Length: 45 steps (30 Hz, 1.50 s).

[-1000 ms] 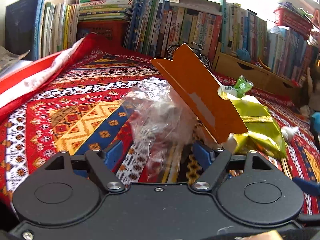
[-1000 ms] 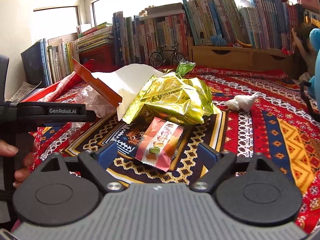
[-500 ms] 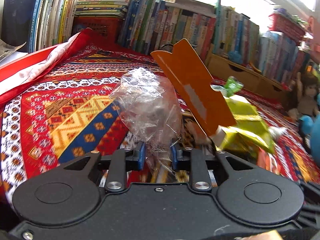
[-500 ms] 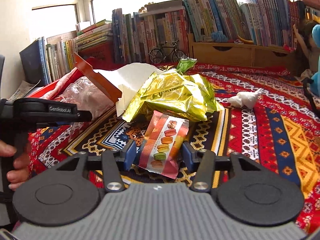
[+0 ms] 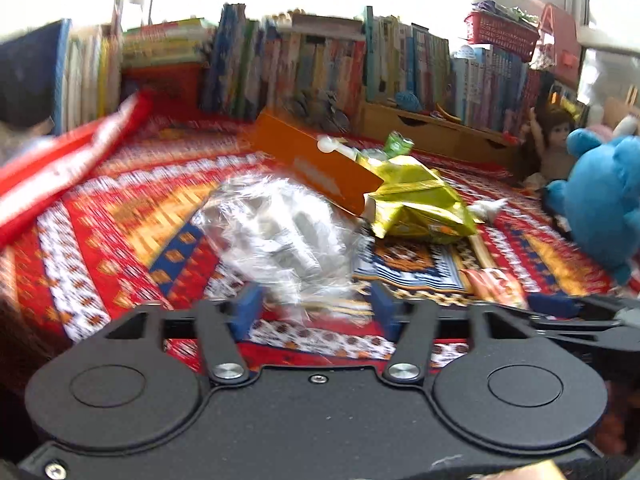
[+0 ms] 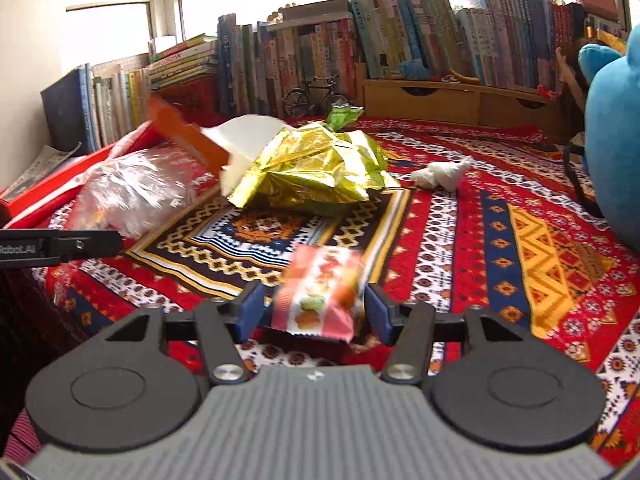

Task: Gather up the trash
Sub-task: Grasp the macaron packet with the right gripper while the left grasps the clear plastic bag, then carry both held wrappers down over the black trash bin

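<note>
Left wrist view: the left gripper (image 5: 316,308) has its blue fingers (image 5: 249,309) spread, with the crumpled clear plastic bag (image 5: 280,236) lying on the patterned cloth (image 5: 132,216) between and just ahead of them; whether a fingertip touches the bag cannot be told, as the frame is blurred. Behind the bag an orange cardboard flap (image 5: 316,164) leans against a crumpled gold foil bag (image 5: 420,204). A blue plush toy (image 5: 600,200) sits at far right, and a row of books (image 5: 320,64) lines the back.

Right wrist view: the right gripper (image 6: 314,310) has its fingers (image 6: 251,308) parted, one on each side of the pink snack wrapper (image 6: 320,292); neither finger visibly presses it, and the wrapper is blurred, so contact cannot be told. Beyond it on the cloth lie the gold foil bag (image 6: 316,168), the orange flap (image 6: 184,136) with white card (image 6: 248,140) beside it, and the clear plastic bag (image 6: 132,188) at left. A crumpled white tissue (image 6: 440,174) lies apart to the right, near the foil bag. The left gripper's black body (image 6: 60,246) enters from the left edge.
</note>
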### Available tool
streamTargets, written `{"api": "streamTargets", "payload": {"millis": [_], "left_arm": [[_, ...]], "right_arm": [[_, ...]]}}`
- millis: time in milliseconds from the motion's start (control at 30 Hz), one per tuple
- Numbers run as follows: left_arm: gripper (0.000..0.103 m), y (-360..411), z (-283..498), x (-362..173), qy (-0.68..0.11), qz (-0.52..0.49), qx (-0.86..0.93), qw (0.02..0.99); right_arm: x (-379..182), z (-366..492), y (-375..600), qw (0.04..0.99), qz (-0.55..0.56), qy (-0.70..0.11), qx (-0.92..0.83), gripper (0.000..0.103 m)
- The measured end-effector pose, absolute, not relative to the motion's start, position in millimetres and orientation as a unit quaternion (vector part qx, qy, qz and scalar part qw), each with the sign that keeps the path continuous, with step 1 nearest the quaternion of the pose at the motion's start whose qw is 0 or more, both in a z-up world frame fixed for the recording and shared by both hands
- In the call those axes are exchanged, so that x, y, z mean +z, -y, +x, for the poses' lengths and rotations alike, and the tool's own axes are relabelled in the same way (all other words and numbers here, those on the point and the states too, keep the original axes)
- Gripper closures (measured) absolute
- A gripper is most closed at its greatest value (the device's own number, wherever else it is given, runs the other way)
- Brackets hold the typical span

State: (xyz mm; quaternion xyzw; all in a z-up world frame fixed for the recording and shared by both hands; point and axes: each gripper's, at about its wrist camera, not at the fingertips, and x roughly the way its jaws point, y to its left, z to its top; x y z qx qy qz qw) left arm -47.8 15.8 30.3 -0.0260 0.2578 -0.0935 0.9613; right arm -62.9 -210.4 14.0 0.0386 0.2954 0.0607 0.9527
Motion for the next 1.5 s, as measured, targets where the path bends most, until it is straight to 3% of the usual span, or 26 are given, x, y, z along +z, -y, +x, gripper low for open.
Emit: {"api": "streamTargets", "payload": {"millis": [33,67,333,533,600,667,733,867,1500], "left_arm": [[0.018,-13.4,-50.4,30.6,-0.245,-0.015,-0.082,0.966],[0.014,-11.2,-51.7,31.2,-0.232,-0.004,-0.072,0.970],[0.001,-5.9,-45.6,33.1,-0.166,0.034,-0.018,0.985],[0.000,-7.6,-2.8,12.2,-0.228,0.017,0.000,0.974],[0.004,-8.4,3.1,6.3,-0.237,0.014,-0.002,0.971],[0.021,-10.0,3.3,3.8,-0.235,0.006,-0.008,0.972],[0.029,-13.9,2.3,4.5,-0.238,-0.012,-0.021,0.971],[0.051,-17.4,-4.2,8.4,-0.233,-0.025,-0.032,0.972],[0.056,-19.9,-96.6,45.1,-0.214,-0.019,-0.151,0.965]], "right_arm": [[13.5,-63.6,211.3,0.953,0.039,-0.295,0.059,0.026],[13.2,-63.9,211.8,0.953,0.041,-0.296,0.058,0.022],[10.3,-63.3,209.6,0.956,0.041,-0.286,0.059,0.009],[8.7,-55.4,207.7,0.957,0.042,-0.281,0.054,0.009],[7.1,-53.9,206.4,0.957,0.040,-0.282,0.057,0.009],[5.0,-52.9,204.7,0.956,0.039,-0.285,0.062,0.010],[3.7,-54.0,203.8,0.957,0.038,-0.282,0.062,0.017],[4.7,-55.9,207.4,0.958,0.049,-0.277,0.058,0.049],[23.7,-104.1,222.0,0.959,0.051,-0.261,0.092,0.050]]}}
